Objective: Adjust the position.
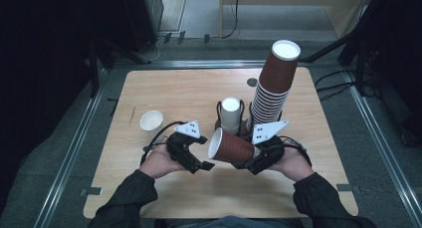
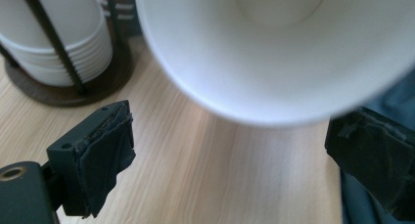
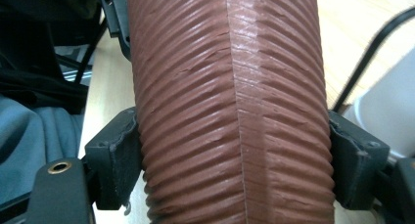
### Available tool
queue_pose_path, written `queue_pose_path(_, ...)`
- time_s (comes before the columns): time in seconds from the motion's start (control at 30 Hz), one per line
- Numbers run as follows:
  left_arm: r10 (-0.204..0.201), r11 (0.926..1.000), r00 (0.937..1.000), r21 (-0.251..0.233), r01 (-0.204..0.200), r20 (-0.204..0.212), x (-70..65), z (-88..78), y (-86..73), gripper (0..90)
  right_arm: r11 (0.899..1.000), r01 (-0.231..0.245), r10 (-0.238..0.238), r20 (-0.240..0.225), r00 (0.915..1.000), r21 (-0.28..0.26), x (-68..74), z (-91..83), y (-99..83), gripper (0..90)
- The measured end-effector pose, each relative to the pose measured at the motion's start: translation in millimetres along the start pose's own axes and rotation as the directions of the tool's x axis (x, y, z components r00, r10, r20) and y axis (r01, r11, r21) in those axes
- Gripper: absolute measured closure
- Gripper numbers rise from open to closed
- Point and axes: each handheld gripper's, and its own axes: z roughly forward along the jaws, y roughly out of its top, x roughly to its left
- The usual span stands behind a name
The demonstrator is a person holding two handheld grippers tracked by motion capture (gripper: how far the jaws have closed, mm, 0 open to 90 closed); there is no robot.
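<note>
A: In the high view, a brown ribbed cup point(image 1: 234, 147) is being held on its side above the wooden table point(image 1: 164, 88), its white mouth turned toward the left gripper point(image 1: 199, 158). By what is it being gripped?

B: It is being pinched by the right gripper point(image 1: 251, 163). In the right gripper view the two black pads are being pressed against opposite sides of the cup's ribbed wall point(image 3: 230, 111), with the seam running down between them.

A: And how are the left gripper's jaws being shown?

B: They are being held spread apart with nothing between them. In the left gripper view the cup's white interior point(image 2: 274, 53) is being seen just beyond and above the pads point(image 2: 105, 155), apparently not touched, though the blur at close range makes this uncertain.

A: What is being shown behind the cup?

B: A tall leaning stack of brown cups point(image 1: 273, 88) is being seen at the right, with a black wire holder point(image 1: 219, 113) containing white cups point(image 1: 230, 113) just beside it. A single white cup point(image 1: 151, 121) is being shown upright at the left, well apart from the holder.
</note>
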Motion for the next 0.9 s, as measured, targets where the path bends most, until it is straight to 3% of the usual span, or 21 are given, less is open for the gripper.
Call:
queue_pose_path(0.17,-0.004,0.9983,0.999,-0.058,0.006,0.045,-1.8,-1.8,3.1,3.8,1.0,0.009,-0.009,-0.025,0.9997,-0.003,1.8,8.7,0.5,20.4)
queue_pose_path(0.3,-0.004,0.9965,0.9984,-0.084,0.009,0.057,-3.8,-0.3,5.8,3.5,1.0,0.015,-0.016,-0.055,0.9984,-0.014,2.7,16.8,2.2,20.4)
queue_pose_path(0.57,-0.009,0.9946,0.9986,-0.103,0.014,0.052,-4.4,-1.9,6.9,6.2,1.0,-0.002,0.001,-0.071,0.9974,-0.015,1.7,22.3,2.5,20.6)
queue_pose_path(0.83,-0.018,0.997,0.9977,-0.074,0.023,0.065,-3.5,-5.0,9.2,10.4,1.0,-0.022,0.022,-0.081,0.9964,0.0,2.6,22.4,4.3,20.6)
queue_pose_path(0.9,-0.021,0.9973,0.9982,-0.07,0.025,0.057,-3.2,-8.5,9.7,10.4,1.0,-0.012,0.013,-0.06,0.9981,0.016,4.2,22.1,5.2,19.1)
